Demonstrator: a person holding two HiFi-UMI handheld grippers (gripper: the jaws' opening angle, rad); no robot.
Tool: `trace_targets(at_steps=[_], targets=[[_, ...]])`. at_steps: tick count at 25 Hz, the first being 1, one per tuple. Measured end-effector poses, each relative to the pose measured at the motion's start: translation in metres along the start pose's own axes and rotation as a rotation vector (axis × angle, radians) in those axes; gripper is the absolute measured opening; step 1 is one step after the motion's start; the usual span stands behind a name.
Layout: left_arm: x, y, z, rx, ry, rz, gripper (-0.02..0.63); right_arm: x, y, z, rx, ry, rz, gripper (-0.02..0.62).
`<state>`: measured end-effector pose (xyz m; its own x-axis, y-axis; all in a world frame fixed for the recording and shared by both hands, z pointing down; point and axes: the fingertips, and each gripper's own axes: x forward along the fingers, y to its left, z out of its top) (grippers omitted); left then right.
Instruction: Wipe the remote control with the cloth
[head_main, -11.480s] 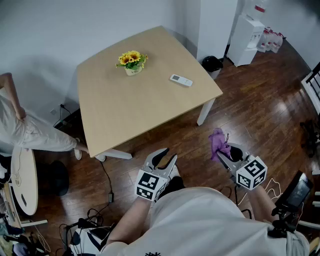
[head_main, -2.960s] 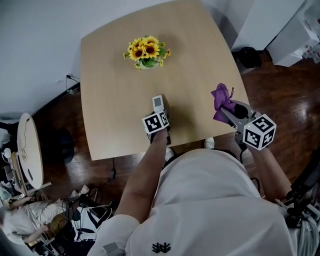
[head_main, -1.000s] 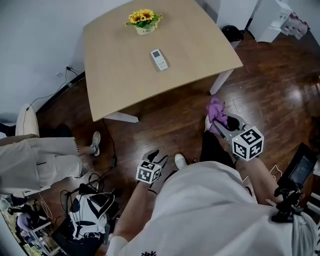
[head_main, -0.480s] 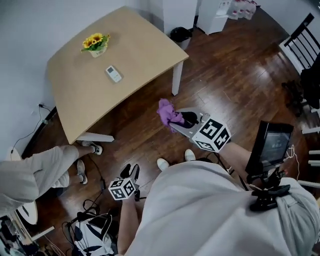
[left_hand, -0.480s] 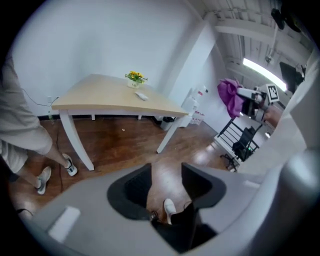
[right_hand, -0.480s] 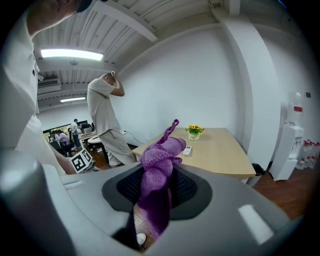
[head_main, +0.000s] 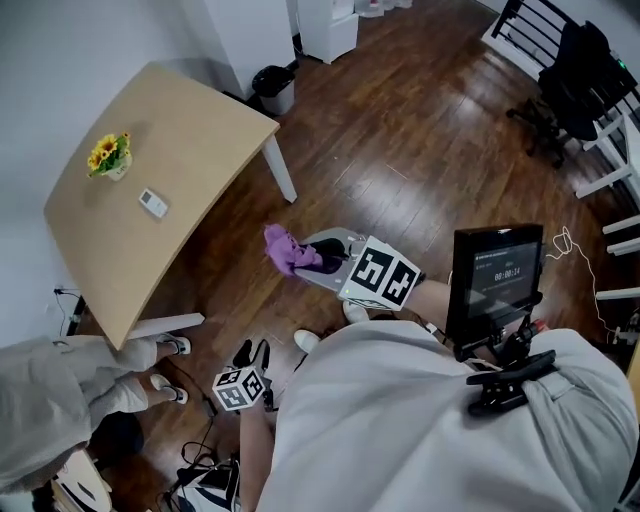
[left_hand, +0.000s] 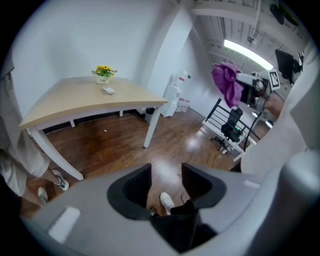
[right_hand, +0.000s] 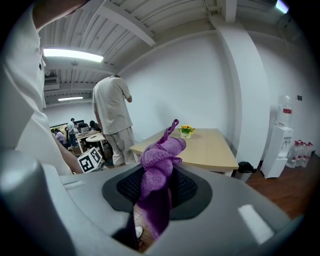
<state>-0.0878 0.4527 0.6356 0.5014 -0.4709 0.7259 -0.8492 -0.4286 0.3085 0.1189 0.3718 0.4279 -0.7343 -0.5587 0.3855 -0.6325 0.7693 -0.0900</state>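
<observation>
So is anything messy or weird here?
Nothing is spilled or broken. One odd bit: the purple cloth is pinched in the right gripper, out over the floor, far from the remote lying on the table near the flowers.

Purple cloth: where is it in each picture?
Head view: cloth near the centre, in the right gripper.
Left gripper view: cloth at upper right.
Right gripper view: cloth in the middle, between the jaws.
Shared landmark: the sunflowers on the table.

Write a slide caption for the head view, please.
Right gripper holds a purple cloth; the remote lies on the table near flowers.
</observation>
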Motion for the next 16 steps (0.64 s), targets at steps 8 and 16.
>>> trace_targets(at_steps=[8, 16], targets=[[0.016, 0.055, -0.174, -0.062, 0.512, 0.237, 0.205, -0.029, -0.008, -0.016, -0.017, -0.012, -0.001, 0.124], [-0.019, -0.022, -0.356, -0.159, 0.902, -0.008, 0.179, -0.044, -0.008, -0.04, -0.043, 0.023, 0.024, 0.124]])
